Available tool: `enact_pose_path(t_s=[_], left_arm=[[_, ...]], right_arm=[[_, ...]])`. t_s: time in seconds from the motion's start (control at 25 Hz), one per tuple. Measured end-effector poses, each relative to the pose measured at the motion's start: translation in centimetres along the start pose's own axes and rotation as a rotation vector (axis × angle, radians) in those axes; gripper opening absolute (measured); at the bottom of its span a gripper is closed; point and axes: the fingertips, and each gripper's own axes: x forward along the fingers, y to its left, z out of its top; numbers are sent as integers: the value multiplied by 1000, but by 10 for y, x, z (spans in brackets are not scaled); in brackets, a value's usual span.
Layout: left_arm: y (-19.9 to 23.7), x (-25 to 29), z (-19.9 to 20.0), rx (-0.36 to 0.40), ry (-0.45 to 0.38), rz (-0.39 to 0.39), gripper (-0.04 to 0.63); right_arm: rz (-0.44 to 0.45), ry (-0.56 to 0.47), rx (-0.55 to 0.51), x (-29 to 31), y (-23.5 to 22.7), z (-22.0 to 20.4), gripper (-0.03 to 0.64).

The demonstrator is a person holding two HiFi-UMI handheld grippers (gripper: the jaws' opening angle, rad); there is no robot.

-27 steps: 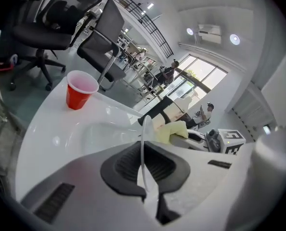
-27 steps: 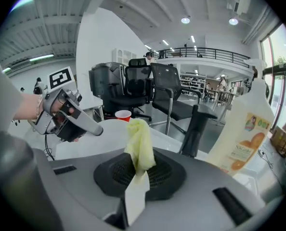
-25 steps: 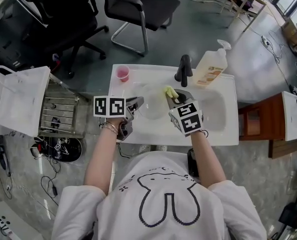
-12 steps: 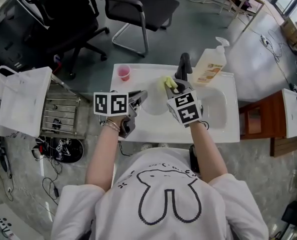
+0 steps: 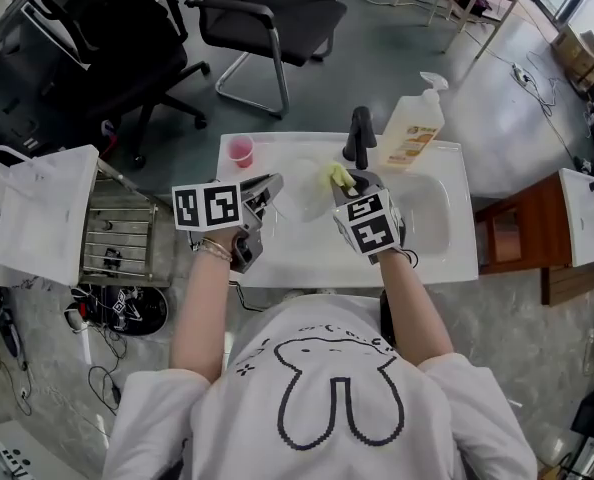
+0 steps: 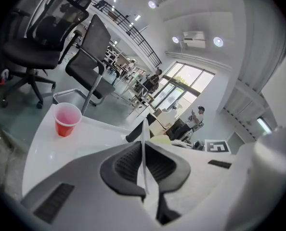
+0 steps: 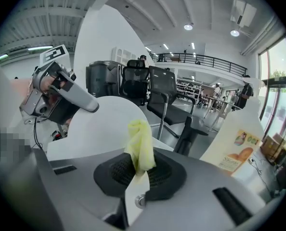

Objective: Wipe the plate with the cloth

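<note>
My left gripper is shut on the rim of a white plate and holds it up on edge over the white counter. In the left gripper view the plate shows as a thin edge between the pads of that gripper. My right gripper is shut on a yellow cloth just right of the plate. In the right gripper view the cloth sticks up from the closed gripper, with the plate's face right behind it.
A red cup stands at the counter's far left corner. A black faucet and a soap pump bottle stand at the back, by the sink basin. A white bag and office chairs are beyond the counter.
Both grippers have moved up and toward the far side of the counter, the left one lifting the plate with it. The cloth stays close beside the plate.
</note>
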Motion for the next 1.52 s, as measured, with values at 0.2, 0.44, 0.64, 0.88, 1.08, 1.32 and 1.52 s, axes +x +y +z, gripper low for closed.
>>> enact_pose_path(t_s=[0.2,0.44,0.64,0.88,1.08,1.32,1.52], left_arm=[[6,-1,5,-3,-18,10,20],[9,1,6,-24,-32,10,18],[3,1,3,5,-35,2,18],[-10,4,-4,59,-4,10,18],[-21,2,-4,81,-5,5,18],[-29,1,-1,124,3,18,18],[-29,-2,8,120,-24,29,18]], right_arm=[[5,55,36,-4,4,-21,49],[-21,36,75,-21,-3,-20,49],[-14,-126,101,-40,2,12,49],[50,-290,82,-45,23,59,49],[83,-311,44,-35,39,78,49],[89,-298,24,-22,45,83,49],[62,-243,16,-19,43,69,49]])
